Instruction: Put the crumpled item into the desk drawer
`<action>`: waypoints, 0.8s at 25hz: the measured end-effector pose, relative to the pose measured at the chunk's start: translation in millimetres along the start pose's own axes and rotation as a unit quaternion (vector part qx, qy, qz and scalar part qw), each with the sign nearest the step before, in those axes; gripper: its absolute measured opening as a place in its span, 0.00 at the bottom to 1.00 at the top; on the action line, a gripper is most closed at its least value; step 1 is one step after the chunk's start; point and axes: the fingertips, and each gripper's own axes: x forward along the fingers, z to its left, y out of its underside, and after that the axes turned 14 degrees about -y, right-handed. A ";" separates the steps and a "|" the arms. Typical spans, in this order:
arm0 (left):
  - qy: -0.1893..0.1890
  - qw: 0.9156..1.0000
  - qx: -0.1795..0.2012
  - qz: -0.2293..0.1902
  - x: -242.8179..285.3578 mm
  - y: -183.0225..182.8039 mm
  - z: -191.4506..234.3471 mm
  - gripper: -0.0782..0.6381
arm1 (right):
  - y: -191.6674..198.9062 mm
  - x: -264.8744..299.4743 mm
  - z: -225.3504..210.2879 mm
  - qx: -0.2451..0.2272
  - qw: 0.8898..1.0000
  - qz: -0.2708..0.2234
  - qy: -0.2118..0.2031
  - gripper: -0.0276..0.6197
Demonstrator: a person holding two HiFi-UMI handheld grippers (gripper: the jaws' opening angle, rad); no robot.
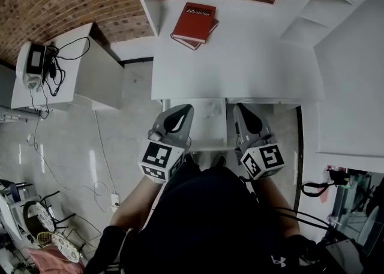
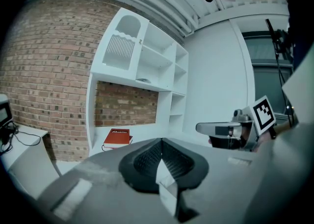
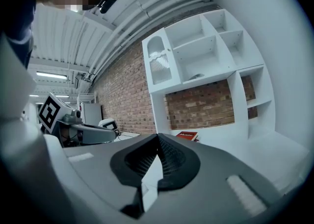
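- Looking down on a white desk (image 1: 240,57) that fills the middle of the head view, with a brick wall (image 1: 60,3) running along the top edge.
- Pale glossy floor (image 1: 72,147) at the left. A low white side table (image 1: 96,75) sits at the upper left, carrying a small device (image 1: 31,63) with black cables trailing off it.
- A red book (image 1: 194,22) lies flat at the upper centre of the desk, stacked on something thinner, well apart from both grippers.
- White shelving (image 2: 147,56) rises behind the desk in the left gripper view. Most cubbies are bare, and one holds a low shape too small to identify.
- Drawer (image 1: 207,144) is pulled out from the desk's front edge, centre frame, between the two grippers.
- The crumpled item is hard to make out. All that shows is a faint mottled patch (image 1: 211,111) on the drawer's white floor, too washed out to say whether that is it.
- Left gripper (image 1: 185,108) sits at the drawer's left side. In its own view the ribbed jaws meet at the tips, fully closed with nothing held.
- Right gripper (image 1: 239,108) is at the drawer's right side, with its jaws pressed together too and nothing between them.
- Each gripper's marker cube sits low in the frame, above the person's dark clothing.
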 end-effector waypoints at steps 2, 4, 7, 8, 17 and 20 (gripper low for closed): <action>-0.008 1.000 0.017 -0.007 -3.8 -5.8 -4.1 0.11 | -4.1 -2.6 -0.3 -0.005 1.000 -0.004 -0.003 0.05; -0.017 0.999 0.040 -0.013 -8.5 -10.3 -7.2 0.11 | -7.7 -4.5 -0.4 -0.010 1.000 -0.009 -0.004 0.05; -0.027 0.999 0.041 -0.015 -13.5 -14.3 -9.7 0.11 | -12.1 -6.5 -0.7 -0.017 1.000 -0.013 -0.004 0.05; -0.029 0.999 0.036 -0.015 -14.6 -14.2 -10.3 0.11 | -13.1 -7.4 -0.6 -0.020 1.000 -0.013 -0.005 0.05; -0.048 0.998 0.028 -0.003 -22.9 -1.9 -12.2 0.11 | -10.3 -12.6 5.5 -0.023 1.000 -0.009 -0.016 0.05; -0.051 0.998 0.027 -0.002 -21.6 0.5 -13.3 0.11 | -10.3 -15.8 4.2 -0.025 1.000 -0.009 -0.017 0.05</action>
